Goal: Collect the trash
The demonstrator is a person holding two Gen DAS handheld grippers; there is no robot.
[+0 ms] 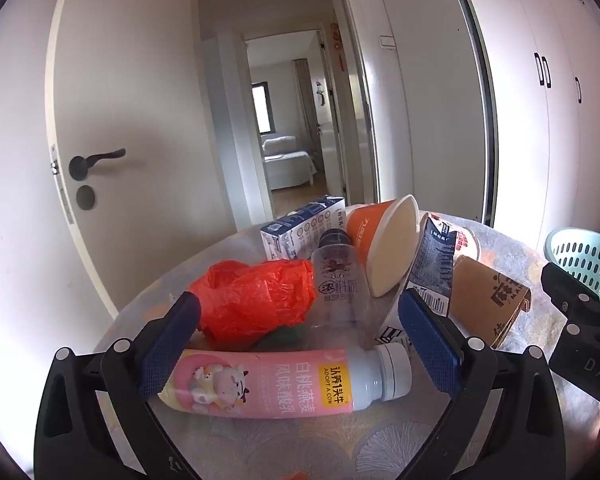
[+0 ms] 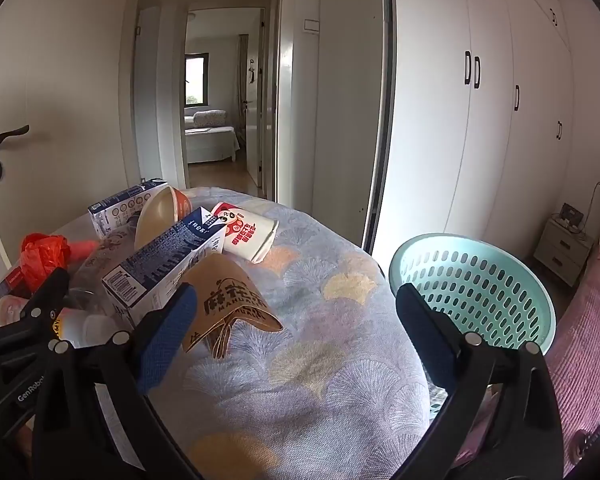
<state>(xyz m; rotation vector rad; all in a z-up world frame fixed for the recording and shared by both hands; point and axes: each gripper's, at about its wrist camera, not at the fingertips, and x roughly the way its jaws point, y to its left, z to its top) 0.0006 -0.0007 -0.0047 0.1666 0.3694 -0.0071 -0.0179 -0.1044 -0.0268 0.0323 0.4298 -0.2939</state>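
Note:
Trash lies on a table with a patterned cloth [image 2: 320, 360]. My left gripper [image 1: 300, 340] is open, its jaws astride a pink yogurt bottle [image 1: 276, 384] lying on its side. Behind it lie a red plastic bag [image 1: 256, 300], a clear bottle [image 1: 340, 288], an orange cup [image 1: 380, 240] and two milk cartons [image 1: 300, 232] [image 1: 432, 268]. My right gripper [image 2: 296, 320] is open and empty over the cloth, beside a brown paper box [image 2: 232, 304]. A white cup [image 2: 248, 236] lies further back. A teal basket [image 2: 476, 288] stands to the right, off the table.
A white door [image 1: 140, 120] stands open at the left; a hallway leads to a bedroom. White wardrobes [image 2: 500, 120] line the right wall. A pink bed cover [image 2: 580, 340] and a nightstand [image 2: 564, 248] are at the far right.

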